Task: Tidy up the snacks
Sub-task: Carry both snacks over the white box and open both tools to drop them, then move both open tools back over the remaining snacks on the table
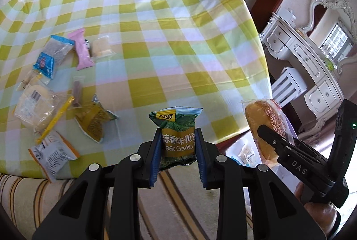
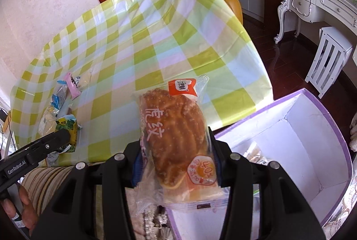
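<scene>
Pinching a small green garlic-pea packet [image 1: 178,139] by its middle, the left gripper [image 1: 178,150] hangs past the near table edge, while the right gripper [image 2: 176,164] clamps a wrapped tiger-stripe bread [image 2: 174,135] around its lower half, just short of the open purple-rimmed box [image 2: 330,119] at the right. The bread's wrapper is slick and most of the loaf juts beyond the jaws, so a tilt could let it slide out and fall short of the box onto the striped cushion [image 2: 44,179] below. The pea packet is puffy and caught only at its waist; harder pressure could burst it, and a slack grip could drop it. The two grippers sit near each other, so crossing toward the box together risks a knock. Left on the checked tablecloth [image 1: 178,39] lie more snacks: a blue-edged packet [image 1: 53,54], a pink packet [image 1: 82,52], a clear-wrapped cake [image 1: 35,108] and a torn yellow-green wrapper [image 1: 93,121], bunched together. A few packets already lie inside the box, otherwise nothing blocks its mouth.
</scene>
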A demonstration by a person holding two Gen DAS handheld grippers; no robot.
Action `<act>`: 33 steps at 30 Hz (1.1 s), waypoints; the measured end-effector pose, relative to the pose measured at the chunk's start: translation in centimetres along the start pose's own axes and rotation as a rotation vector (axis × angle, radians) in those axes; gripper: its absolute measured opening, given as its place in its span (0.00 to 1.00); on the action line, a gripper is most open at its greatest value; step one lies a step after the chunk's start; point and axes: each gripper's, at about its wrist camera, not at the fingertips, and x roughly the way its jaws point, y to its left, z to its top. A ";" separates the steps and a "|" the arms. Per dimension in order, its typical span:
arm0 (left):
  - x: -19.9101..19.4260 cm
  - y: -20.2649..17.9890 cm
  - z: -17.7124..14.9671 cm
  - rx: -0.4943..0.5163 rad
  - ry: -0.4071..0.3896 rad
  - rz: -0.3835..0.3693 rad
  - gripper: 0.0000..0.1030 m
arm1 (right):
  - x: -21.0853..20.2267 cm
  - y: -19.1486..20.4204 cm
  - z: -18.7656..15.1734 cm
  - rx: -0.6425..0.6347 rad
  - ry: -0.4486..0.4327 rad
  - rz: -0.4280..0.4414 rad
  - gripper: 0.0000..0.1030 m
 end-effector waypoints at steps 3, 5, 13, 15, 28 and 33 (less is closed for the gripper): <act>0.6 -2.0 -0.5 0.034 0.033 -0.054 0.27 | 0.0 -2.0 -1.0 0.030 0.022 -0.041 0.47; 1.2 -3.2 -0.9 0.056 0.063 -0.095 0.27 | 0.1 -3.2 -1.7 0.044 0.039 -0.066 0.47; 2.5 -7.2 -2.4 0.138 0.147 -0.251 0.33 | -0.2 -7.2 -3.2 0.120 0.071 -0.155 0.52; 2.6 -7.6 -2.6 0.150 0.146 -0.252 0.53 | -0.4 -7.9 -3.2 0.143 0.065 -0.178 0.72; 2.4 -6.7 -2.4 0.120 0.130 -0.220 0.60 | -0.6 -7.3 -2.6 0.157 0.068 -0.148 0.76; 1.5 -5.4 -2.2 0.098 0.097 -0.201 0.60 | -0.7 -5.6 -2.3 0.128 0.073 -0.127 0.76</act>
